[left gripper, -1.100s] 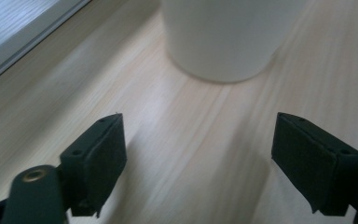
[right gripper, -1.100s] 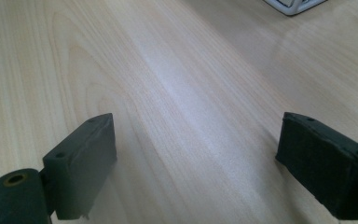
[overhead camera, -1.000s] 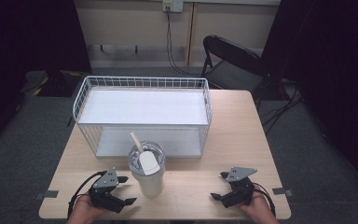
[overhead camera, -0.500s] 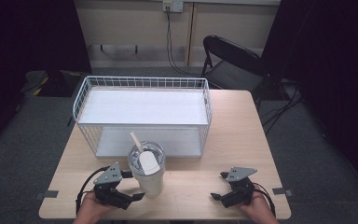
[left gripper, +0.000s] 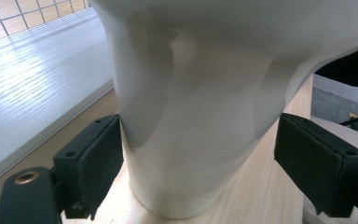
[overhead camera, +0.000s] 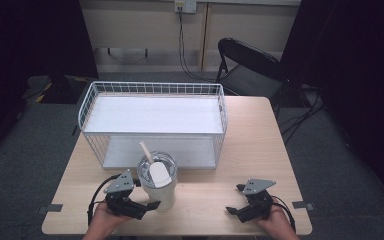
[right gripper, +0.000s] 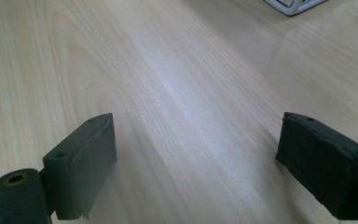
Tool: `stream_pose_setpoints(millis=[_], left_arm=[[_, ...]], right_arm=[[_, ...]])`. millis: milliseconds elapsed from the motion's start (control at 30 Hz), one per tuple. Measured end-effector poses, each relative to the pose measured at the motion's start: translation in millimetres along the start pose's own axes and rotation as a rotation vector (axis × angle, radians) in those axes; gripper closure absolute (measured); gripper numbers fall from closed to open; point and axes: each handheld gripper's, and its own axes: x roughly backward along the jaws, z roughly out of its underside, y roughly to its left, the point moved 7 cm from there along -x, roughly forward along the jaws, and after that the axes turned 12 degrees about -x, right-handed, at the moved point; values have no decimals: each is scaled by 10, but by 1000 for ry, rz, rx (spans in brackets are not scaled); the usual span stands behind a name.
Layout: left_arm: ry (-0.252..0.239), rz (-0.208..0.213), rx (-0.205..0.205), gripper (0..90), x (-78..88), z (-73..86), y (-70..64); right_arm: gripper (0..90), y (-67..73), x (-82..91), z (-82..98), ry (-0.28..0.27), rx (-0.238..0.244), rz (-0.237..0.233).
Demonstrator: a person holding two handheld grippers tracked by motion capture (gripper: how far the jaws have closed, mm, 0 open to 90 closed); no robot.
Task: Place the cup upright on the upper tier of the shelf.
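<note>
Inspector: Since the earlier frames, only the left gripper has moved; it has gone right, up to the white tumbler. The right gripper, table and wire basket are unchanged.

Clerk: Layout, largest first?

Inspector: Wooden table; wire basket with a white floor across its far half; the tumbler just near of the basket's front wall, left of centre, a straw leaning out of it towards the far left.

Clerk: Hand poses?

Inspector: Both hands enter from the near edge, cut off at the frame. The left hand holds its gripper low, pointing right at the tumbler's base. The right hand rests its gripper near the near right corner, pointing left.

Clerk: Jaw states?

Inspector: Left: jaws spread either side of the tumbler's lower body, one pad touching or almost touching, the other clearly apart; not clamped. Right: jaws wide apart over bare wood, holding nothing.

Clerk: Anything obscured?

Inspector: The tumbler's contents cannot be made out.
</note>
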Motion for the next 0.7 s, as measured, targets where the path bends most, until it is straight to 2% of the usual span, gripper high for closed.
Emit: stream_pose_setpoints(millis=[400, 700], left_arm=[[-19, -16, 7, 103, -90, -59, 9], [-41, -43, -26, 85, -146, -107, 11]], right_arm=[[110, 0, 0, 0, 0, 0, 0], [110, 0, 0, 0, 0, 0, 0]])
